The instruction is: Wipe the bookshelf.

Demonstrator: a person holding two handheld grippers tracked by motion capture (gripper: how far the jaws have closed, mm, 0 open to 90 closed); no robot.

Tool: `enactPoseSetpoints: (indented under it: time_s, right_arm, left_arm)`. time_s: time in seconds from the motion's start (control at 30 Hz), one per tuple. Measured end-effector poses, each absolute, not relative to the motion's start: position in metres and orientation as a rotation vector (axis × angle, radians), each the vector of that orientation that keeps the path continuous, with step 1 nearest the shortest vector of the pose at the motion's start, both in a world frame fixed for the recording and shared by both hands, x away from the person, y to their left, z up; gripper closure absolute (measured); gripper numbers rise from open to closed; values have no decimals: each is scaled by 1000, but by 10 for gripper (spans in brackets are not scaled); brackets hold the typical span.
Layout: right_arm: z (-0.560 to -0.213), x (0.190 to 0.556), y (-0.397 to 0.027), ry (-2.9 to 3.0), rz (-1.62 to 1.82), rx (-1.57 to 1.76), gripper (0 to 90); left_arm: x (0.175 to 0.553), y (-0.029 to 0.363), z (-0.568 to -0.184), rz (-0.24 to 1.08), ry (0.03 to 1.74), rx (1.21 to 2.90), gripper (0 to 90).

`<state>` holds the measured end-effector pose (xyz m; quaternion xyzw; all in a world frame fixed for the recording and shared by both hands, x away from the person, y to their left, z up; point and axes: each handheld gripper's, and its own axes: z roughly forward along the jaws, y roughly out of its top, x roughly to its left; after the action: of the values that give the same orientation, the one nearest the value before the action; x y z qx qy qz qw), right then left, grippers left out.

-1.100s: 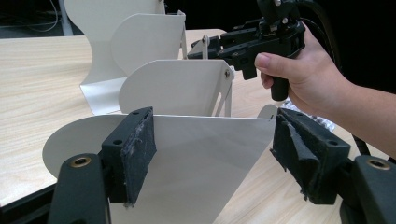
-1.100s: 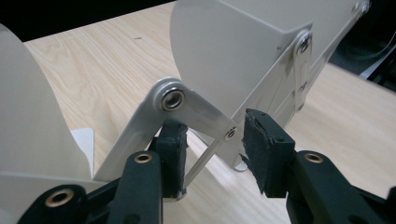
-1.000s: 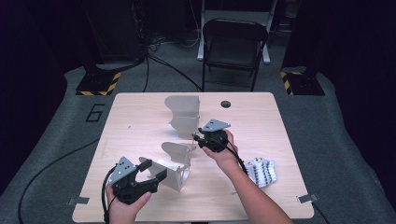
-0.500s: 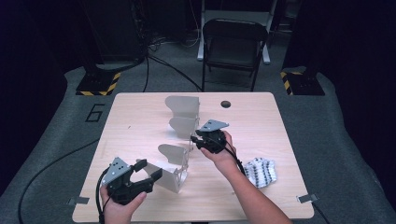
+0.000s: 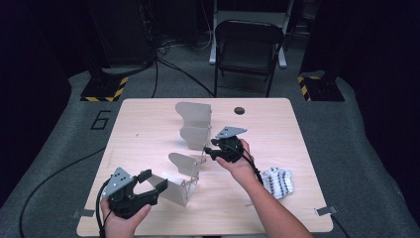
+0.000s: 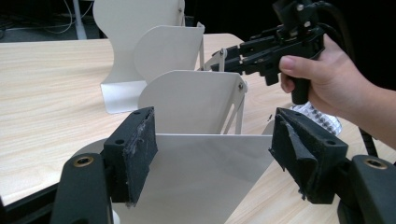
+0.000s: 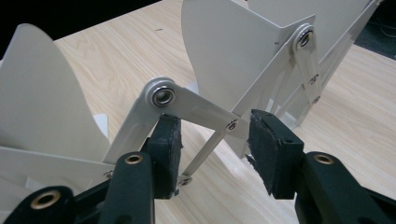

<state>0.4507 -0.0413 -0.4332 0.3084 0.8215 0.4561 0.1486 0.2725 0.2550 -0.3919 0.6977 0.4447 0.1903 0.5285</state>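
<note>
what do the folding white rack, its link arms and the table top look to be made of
Folding rack: seemingly thin sheet metal, matte off-white coat; edges are thin and the bends crisp. Link arms: flat metal strips in the same finish, with shiny rivets at the pivots. Table top: pale wood grain, possibly laminate rather than solid wood; the smooth, even surface leaves it open.

Numeral "6" (image 5: 101, 120) marked on grey floor mat (image 5: 74, 144), left of table.

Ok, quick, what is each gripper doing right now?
Left gripper: open, its fingers either side of the white metal rack's near panel, not pressing.
Right gripper: open, just been opening, the rack's link arm between its fingers.
</note>
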Motion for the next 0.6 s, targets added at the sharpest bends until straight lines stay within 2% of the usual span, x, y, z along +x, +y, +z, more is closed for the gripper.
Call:
enactPoseSetpoints:
  time_s: [0.6]
  right_arm:
    - [-411,439,-54,2366,1403,829,563]
  left_arm:
    - [264,266,-400,449,1095,1667,314]
